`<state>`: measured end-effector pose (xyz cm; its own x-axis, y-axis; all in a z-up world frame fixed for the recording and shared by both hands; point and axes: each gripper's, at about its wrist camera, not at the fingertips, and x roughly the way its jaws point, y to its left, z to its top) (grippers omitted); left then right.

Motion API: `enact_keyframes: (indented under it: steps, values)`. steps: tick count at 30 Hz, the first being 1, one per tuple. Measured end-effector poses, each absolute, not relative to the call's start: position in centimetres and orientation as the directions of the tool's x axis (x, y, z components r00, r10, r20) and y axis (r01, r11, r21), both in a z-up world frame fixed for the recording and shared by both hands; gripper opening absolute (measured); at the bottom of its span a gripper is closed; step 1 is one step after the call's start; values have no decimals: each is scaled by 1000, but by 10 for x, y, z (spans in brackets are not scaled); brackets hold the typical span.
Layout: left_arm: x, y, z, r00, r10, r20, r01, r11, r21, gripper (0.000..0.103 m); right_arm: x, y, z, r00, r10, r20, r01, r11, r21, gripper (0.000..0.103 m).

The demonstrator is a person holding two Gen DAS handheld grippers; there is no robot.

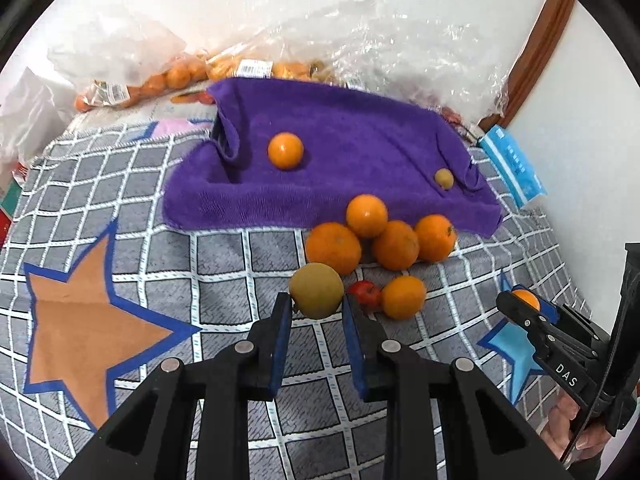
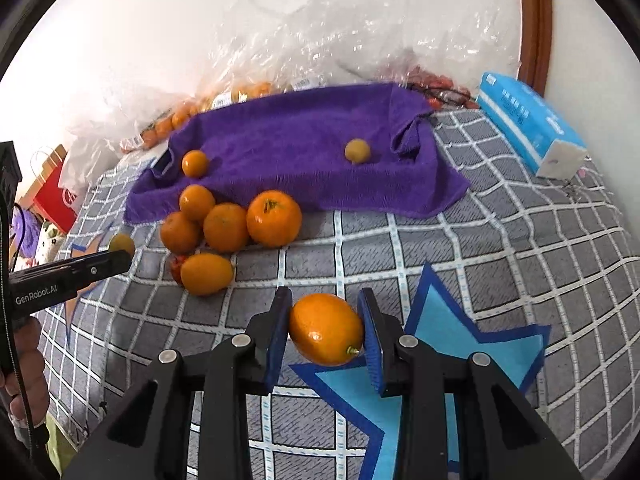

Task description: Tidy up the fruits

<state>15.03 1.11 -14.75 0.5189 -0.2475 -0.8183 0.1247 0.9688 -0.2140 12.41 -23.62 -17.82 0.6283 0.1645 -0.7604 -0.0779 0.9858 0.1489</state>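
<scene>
My left gripper [image 1: 316, 304] is shut on a yellow-green round fruit [image 1: 316, 295], held above the checked cloth. My right gripper [image 2: 325, 322] is shut on an oval orange kumquat [image 2: 326, 329]; that gripper also shows at the right edge of the left wrist view, right gripper [image 1: 524, 304]. A purple towel [image 1: 340, 152] lies beyond, bearing a small orange [image 1: 285, 150] and a small greenish fruit [image 1: 444, 178]. At its near edge sits a pile of oranges [image 1: 372, 236], with an oval orange fruit [image 1: 403, 297] and a red fruit [image 1: 365, 293] in front.
Clear plastic bags of oranges [image 1: 160, 76] line the wall behind the towel. A blue tissue pack [image 2: 528, 136] lies at the right, a red paper bag [image 2: 56, 196] at the left. The grey checked cloth [image 1: 120, 184] has orange and blue star patches. A hand [image 2: 24, 364] holds the left gripper.
</scene>
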Motion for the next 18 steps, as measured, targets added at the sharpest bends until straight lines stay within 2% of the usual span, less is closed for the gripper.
enact_keyframes:
  steps: [18]
  values:
    - [144,16,-99,602,-255,-757,133,966,-220,25,122,-231,-119,704,134,-698,-70,990,120,34]
